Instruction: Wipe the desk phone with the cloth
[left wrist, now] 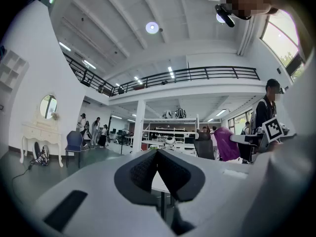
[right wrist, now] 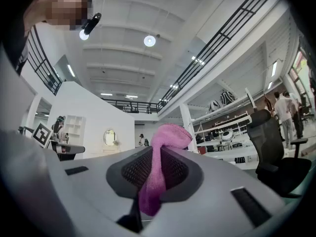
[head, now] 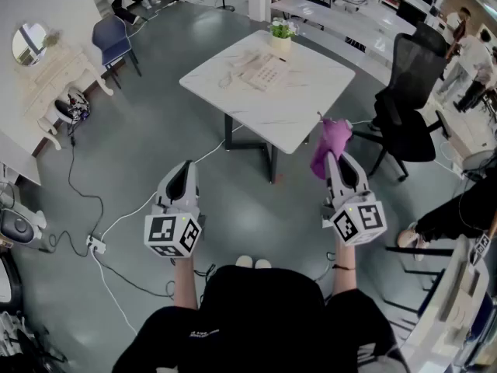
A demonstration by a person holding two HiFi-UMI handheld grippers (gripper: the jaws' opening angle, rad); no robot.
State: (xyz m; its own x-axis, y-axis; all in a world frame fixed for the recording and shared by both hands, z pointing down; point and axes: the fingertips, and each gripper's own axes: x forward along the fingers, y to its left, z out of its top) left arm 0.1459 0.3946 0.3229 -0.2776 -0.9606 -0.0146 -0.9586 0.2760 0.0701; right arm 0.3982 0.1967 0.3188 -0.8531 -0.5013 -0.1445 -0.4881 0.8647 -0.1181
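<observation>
Both forearms are stretched forward and low in the head view, elbows tucked by the body, the two grippers held side by side well short of the white table point(head: 314, 103). The left gripper point(head: 186, 166) points ahead with its jaws brought together at the tips, and its own view confirms it: the left gripper point(left wrist: 157, 152) has the dark pads meeting in a point with nothing between them. The right gripper point(head: 332, 158) is clamped on the pink cloth point(head: 332, 141), which bunches up above the jaw tips; in the right gripper view the cloth point(right wrist: 165, 135) runs down between the ribbed pads and hangs out below them. The desk phone point(head: 264, 72) sits on the far half of the table, well apart from both grippers, its coiled cord trailing to the left, with a small potted plant point(head: 281, 31) just behind it. A black office chair point(head: 408, 99) stands to the table's right. Each marker cube point(head: 172, 235) shows black-and-white square patterns, no letters. There is a small white print on the person's dark top point(head: 198, 334), probably a logo, too small to read
</observation>
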